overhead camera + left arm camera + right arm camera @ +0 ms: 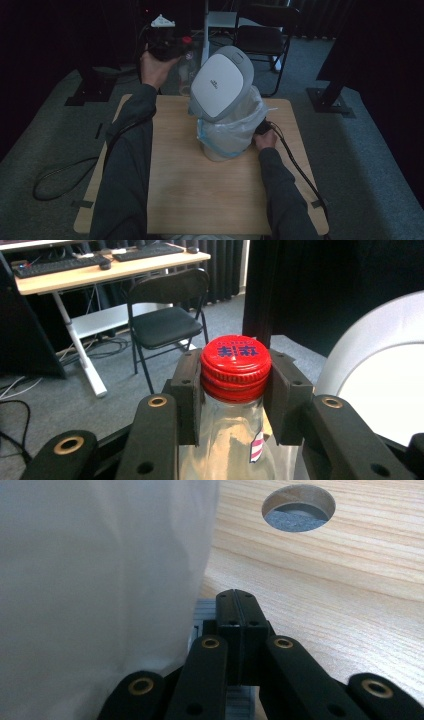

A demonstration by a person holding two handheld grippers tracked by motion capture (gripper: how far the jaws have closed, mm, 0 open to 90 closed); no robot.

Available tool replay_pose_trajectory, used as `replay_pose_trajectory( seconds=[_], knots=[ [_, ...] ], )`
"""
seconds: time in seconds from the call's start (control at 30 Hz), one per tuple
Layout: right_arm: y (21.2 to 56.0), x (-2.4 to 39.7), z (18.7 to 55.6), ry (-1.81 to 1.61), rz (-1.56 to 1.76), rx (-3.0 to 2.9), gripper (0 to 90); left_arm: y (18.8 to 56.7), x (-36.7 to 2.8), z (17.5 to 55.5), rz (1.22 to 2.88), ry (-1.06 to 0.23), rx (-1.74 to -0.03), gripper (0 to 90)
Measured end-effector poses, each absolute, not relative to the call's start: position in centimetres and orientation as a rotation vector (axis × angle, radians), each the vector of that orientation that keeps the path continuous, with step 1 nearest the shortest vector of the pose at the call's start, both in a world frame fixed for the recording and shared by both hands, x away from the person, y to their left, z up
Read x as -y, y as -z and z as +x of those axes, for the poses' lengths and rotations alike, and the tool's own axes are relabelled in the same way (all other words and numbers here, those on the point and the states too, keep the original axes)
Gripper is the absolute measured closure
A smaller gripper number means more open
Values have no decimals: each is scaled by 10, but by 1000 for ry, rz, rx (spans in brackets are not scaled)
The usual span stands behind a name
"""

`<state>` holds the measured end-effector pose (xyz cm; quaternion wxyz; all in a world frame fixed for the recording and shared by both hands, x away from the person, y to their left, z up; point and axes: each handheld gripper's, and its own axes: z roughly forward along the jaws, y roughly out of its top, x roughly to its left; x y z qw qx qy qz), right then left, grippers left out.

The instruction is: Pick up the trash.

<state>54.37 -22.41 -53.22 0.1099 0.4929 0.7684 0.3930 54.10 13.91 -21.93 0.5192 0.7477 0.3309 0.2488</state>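
Beyond the table's (pixel 175 200) far left corner, the left claw (pixel 235 390) clamps an upright bottle's (pixel 227 445) neck, cap (pixel 235 362) up; the right claw (pixel 241 625) is closed empty beside the bin (pixel 227 135).

A light wooden table (pixel 210 190) with rounded corners stands on grey carpet (pixel 370 165); a round hole (pixel 299 508) cuts through its top near the far right side; a white bin (pixel 225 145) lined with a clear plastic bag (pixel 237 125) stands on the table, right of centre, its lid (pixel 220 85) raised open.
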Motion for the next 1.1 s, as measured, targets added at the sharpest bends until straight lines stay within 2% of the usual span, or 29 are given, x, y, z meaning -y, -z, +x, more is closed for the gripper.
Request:
replay_pose_trajectory(
  seconds=[0.6, 1.1],
  knots=[
    [532, 224, 544, -1153, 1458, -2257, 900, 171, -96, 562, 1778, -605, -765, 634],
    [532, 224, 544, -1156, 1461, -2252, 900, 145, -48, 556, 1773, -614, -689, 633]
  ],
)
